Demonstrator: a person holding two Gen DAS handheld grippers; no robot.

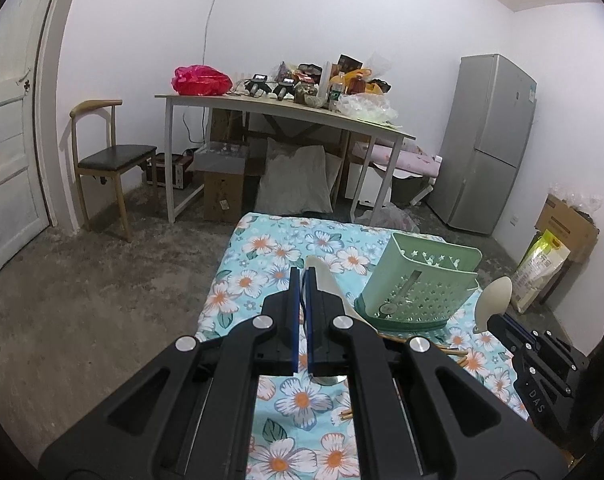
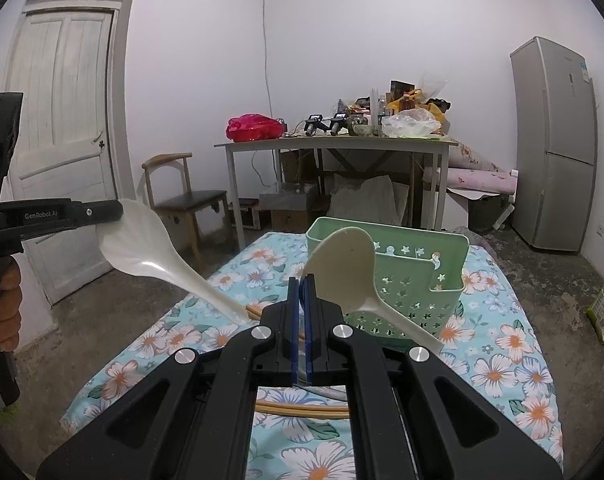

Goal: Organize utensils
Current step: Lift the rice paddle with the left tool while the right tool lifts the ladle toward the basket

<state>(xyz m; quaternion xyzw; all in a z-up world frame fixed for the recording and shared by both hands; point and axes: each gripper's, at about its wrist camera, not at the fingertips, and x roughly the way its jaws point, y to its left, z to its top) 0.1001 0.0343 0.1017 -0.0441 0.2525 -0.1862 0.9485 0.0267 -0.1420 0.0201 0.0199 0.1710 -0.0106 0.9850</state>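
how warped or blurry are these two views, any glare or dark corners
Left wrist: strong fisheye bend on the door frame, black vignette corners, sharp focus, flat dim light. Right wrist: same bowing on the fridge, soft sheen on the white spoon, no harsh glare.

Plain white walls; rough grey concrete floor. White panelled door at left, wooden chair beside it. Cluttered table centre back; silver fridge at right.
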